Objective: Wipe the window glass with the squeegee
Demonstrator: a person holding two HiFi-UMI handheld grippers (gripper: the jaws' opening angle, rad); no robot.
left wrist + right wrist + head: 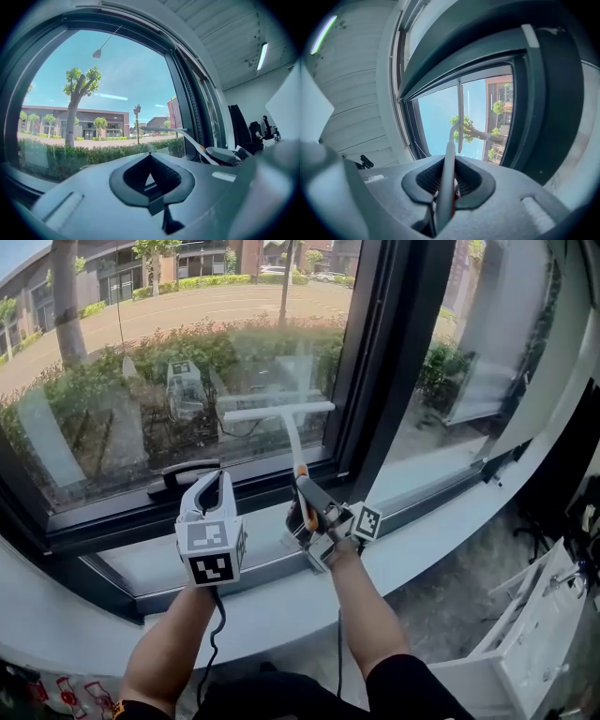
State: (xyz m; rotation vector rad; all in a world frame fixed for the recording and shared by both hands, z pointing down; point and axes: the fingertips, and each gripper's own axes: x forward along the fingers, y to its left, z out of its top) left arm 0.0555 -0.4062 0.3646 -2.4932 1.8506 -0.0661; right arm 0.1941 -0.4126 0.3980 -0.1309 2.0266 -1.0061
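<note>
Squeegee (290,434) sits clamped in right tool (306,489), blade against window glass (141,352).

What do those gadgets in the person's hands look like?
Each is a pale grey moulded shell. The left gripper and right gripper both carry a cube of black-and-white square markers. Their fingers are lined with dark ribbed pads. A thin black cable trails by each bare forearm; dark sleeves start near the elbows.
</note>
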